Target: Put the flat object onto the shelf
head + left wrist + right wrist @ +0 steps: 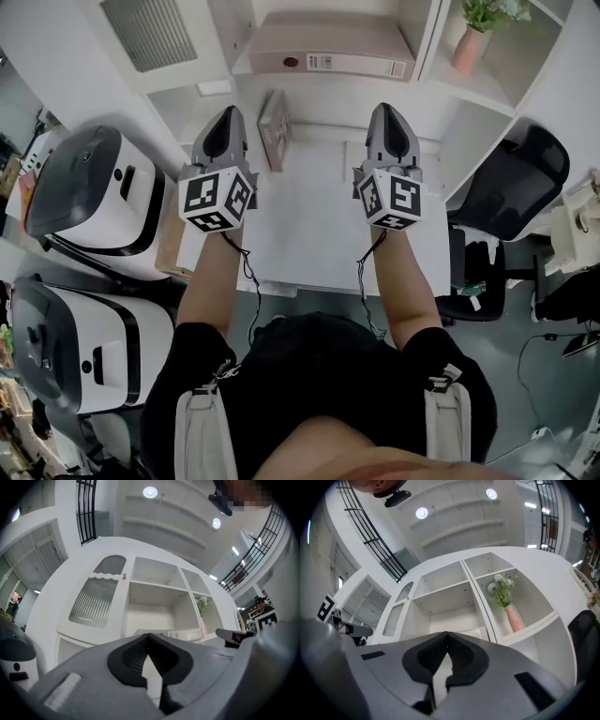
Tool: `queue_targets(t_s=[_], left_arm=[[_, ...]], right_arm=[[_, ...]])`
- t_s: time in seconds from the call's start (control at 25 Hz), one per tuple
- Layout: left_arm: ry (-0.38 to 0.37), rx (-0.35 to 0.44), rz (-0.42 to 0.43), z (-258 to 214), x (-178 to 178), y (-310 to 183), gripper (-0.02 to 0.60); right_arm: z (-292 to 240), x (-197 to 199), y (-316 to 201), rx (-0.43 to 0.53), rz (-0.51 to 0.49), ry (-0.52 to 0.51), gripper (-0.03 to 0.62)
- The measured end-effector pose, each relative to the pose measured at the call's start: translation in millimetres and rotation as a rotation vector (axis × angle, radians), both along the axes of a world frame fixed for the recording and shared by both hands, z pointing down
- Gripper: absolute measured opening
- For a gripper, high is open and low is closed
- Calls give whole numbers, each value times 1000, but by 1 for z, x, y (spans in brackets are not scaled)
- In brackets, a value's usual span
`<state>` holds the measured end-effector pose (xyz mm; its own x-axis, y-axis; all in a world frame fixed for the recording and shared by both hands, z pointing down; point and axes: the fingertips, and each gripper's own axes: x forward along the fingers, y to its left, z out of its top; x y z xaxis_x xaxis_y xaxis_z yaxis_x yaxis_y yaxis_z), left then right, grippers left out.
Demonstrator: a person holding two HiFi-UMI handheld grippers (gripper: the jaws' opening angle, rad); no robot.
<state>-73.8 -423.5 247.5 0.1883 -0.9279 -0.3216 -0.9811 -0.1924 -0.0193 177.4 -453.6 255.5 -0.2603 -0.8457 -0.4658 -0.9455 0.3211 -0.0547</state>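
Note:
A flat beige binder (328, 49) lies on its side in the middle compartment of the white shelf unit (427, 42); the left gripper view shows the binder (187, 633) there too. A thin brown flat object (274, 127) stands on edge at the back of the white table (309, 234), just right of my left gripper (226, 114). My right gripper (390, 111) hovers over the table's back right part. Both grippers point at the shelf, jaws shut and empty: left gripper (149, 637), right gripper (448, 634).
A pink vase with a green plant (472, 37) stands in the shelf's right compartment, vase (513, 618). Two large white-and-black machines (89, 192) fill the left side. A black office chair (516, 178) sits to the right of the table.

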Motion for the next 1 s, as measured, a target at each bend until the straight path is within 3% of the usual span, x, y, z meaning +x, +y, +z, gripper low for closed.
queue_targets(t_s=[0.2,0.48,1.0], left_arm=[[-38,-84,-21,58,-6,22,18],[-32,-220,11,126,-2,33,18],[-32,-259,36,142,-1,31,18]], right_arm=[[44,-21,17,-71,-52,63,0],[101,-46,31,-193,-108,86,0],[123,-55,36,-245,-98,118,2]])
